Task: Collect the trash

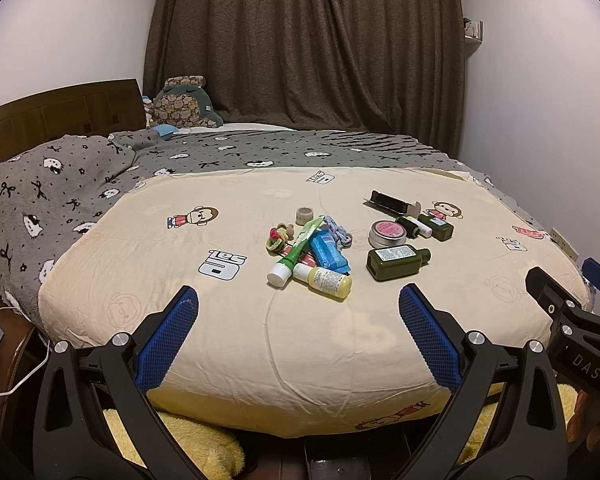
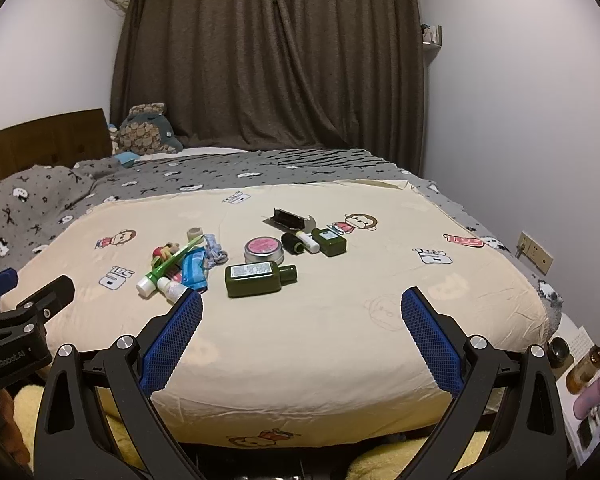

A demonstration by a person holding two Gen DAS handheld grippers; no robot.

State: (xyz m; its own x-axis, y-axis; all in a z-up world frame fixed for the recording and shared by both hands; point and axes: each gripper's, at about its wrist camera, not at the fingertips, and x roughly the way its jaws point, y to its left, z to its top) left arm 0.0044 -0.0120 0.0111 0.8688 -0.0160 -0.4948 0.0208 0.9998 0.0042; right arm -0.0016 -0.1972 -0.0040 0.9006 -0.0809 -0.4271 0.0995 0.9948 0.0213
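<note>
A heap of small items lies mid-bed on the cream quilt (image 1: 240, 352): a green tube with white cap (image 1: 296, 250), a blue tube (image 1: 327, 250), a yellow bottle (image 1: 327, 282), hair ties (image 1: 278, 237), a dark green bottle (image 1: 396, 262) (image 2: 258, 278), a pink-lidded tin (image 1: 388, 233) (image 2: 265, 250), a smaller green bottle (image 1: 436, 226) and a black box (image 1: 390, 203). My left gripper (image 1: 298, 304) is open, short of the heap. My right gripper (image 2: 302, 306) is open, just in front of the dark green bottle. Nothing sits between either pair of fingers.
A grey patterned blanket (image 1: 60, 200) covers the far side of the bed, with a plush toy (image 1: 184, 104) by the brown headboard (image 1: 60, 112). Dark curtains (image 1: 300, 40) hang behind. Yellow fluffy fabric (image 1: 196, 444) lies below the bed edge. Bottles (image 2: 580, 368) stand at the lower right.
</note>
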